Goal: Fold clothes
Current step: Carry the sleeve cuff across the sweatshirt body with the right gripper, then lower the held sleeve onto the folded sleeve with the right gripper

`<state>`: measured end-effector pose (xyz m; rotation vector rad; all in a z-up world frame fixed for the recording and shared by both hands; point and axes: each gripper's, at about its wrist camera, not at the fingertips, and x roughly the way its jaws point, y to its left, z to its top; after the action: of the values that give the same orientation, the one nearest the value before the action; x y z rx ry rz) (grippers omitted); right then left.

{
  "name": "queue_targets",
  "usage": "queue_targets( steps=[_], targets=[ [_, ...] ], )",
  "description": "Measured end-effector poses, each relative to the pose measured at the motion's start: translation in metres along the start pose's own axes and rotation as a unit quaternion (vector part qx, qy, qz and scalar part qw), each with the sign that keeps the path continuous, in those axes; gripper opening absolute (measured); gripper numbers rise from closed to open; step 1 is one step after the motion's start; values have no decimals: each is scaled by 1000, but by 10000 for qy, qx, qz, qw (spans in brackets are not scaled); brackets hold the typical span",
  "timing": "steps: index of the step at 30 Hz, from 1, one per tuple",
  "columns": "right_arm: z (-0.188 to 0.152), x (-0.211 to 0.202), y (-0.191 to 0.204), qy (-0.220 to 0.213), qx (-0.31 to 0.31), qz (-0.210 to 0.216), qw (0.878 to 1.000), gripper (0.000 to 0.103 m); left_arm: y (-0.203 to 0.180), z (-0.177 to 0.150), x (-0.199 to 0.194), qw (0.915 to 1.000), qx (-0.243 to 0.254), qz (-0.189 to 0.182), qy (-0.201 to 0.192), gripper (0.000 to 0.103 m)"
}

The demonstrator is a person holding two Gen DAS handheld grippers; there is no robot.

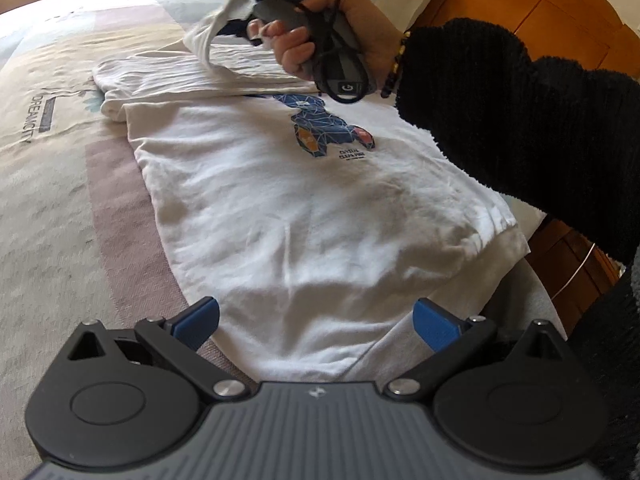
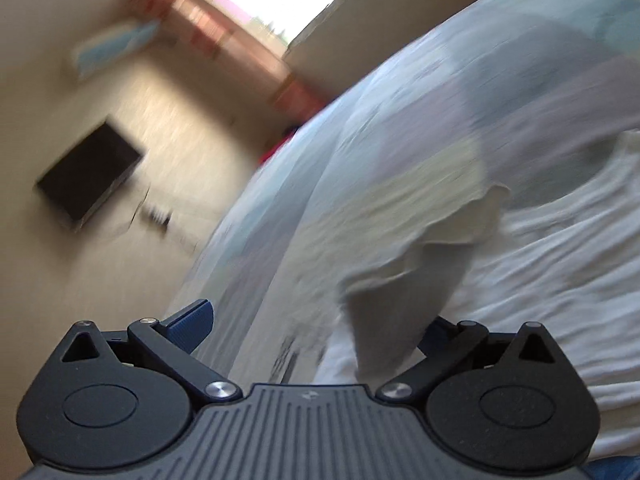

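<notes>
We see the white T-shirt (image 1: 304, 208) flat on the bed (image 1: 52, 208), its right hem at the bed's edge. Left gripper (image 1: 316, 320): jaws wide open over the near hem. Right gripper (image 2: 320, 330): jaws apart, sleeve fabric (image 2: 400, 280) draped between them.

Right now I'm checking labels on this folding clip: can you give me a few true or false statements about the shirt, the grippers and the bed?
1. The white T-shirt lies on the bed. True.
2. The shirt's print is red and round. False: it is a mostly blue figure with small text under it.
3. The left gripper is clamped on the hem. False: its jaws stand open, apart, over the shirt's near end.
4. A hand in a black sleeve holds the other gripper above the shirt's far end. True.
5. The right wrist view is sharp. False: it is motion-blurred.
</notes>
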<state>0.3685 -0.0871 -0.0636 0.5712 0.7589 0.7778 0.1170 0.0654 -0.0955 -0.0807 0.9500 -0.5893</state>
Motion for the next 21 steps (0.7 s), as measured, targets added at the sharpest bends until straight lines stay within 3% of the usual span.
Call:
queue_targets(
  steps=[5, 13, 15, 18, 21],
  targets=[
    [-7, 11, 20, 437, -474, -23, 9979, 103, 4, -4, -1, 10000, -66, 27, 9, 102],
    [14, -31, 3, 56, -535, -297, 9981, 103, 9, -7, 1, 9999, -113, 87, 45, 102],
    [19, -44, -6, -52, -742, -692, 9948, 103, 10, -6, 1, 9998, -129, 114, 35, 102],
    [24, -69, -24, -174, -1113, -1613, 9805, 103, 12, -6, 0, 9997, -162, 184, 18, 102],
    [23, -88, -47, -189, -1633, -2970, 9406, 103, 14, -3, 1, 9994, -206, 271, -8, 102]
  ],
)
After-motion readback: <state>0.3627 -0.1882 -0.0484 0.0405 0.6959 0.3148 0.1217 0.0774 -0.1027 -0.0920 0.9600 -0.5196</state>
